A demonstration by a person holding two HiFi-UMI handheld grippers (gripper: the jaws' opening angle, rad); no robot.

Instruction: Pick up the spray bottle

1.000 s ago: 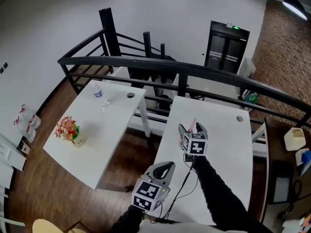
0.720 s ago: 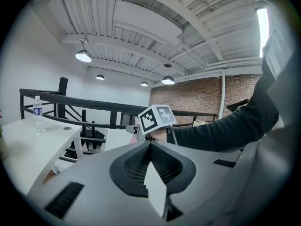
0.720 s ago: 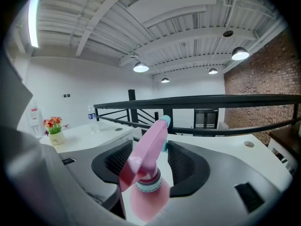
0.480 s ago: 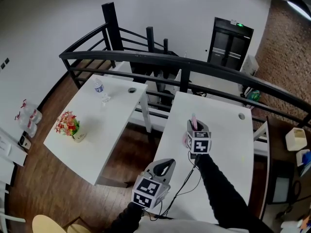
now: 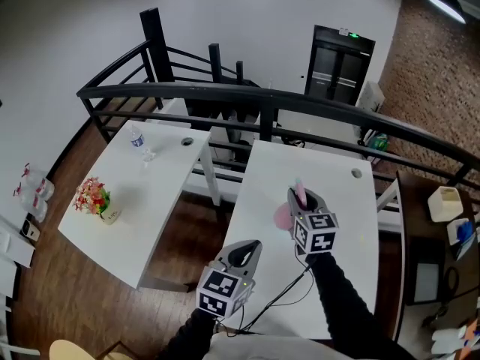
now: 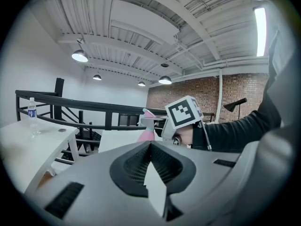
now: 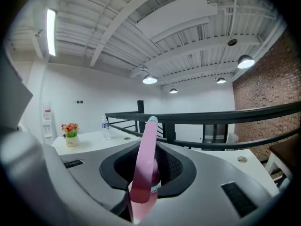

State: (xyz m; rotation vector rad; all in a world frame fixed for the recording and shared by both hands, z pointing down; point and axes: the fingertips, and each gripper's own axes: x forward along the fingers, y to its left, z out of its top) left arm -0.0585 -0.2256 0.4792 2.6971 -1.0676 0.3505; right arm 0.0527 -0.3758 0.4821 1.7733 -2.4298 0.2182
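The pink spray bottle (image 5: pixel 283 216) with its pale trigger head hangs above the right-hand white table (image 5: pixel 345 231), tilted. My right gripper (image 5: pixel 301 201) has it between its jaws, which are still closing and press on its neck. In the right gripper view the bottle (image 7: pixel 143 173) leans up to the right between the pads of the right gripper (image 7: pixel 146 166). My left gripper (image 5: pixel 247 247) sits lower and nearer me, over the table's front left corner, jaws together and empty. From the left gripper (image 6: pixel 150 145) view, the bottle (image 6: pixel 146 133) and the right gripper's marker cube show just ahead.
A second white table (image 5: pixel 150 193) stands to the left with a small pot of flowers (image 5: pixel 94 199) and a water bottle (image 5: pixel 136 139). A black railing (image 5: pixel 262 100) runs behind both tables. A cable trails across the near table. Dark wooden floor lies between the tables.
The right gripper's jaws, open around the bottle a second ago, have closed on it. The gripper has risen with the bottle off the table. The left gripper has barely shifted.
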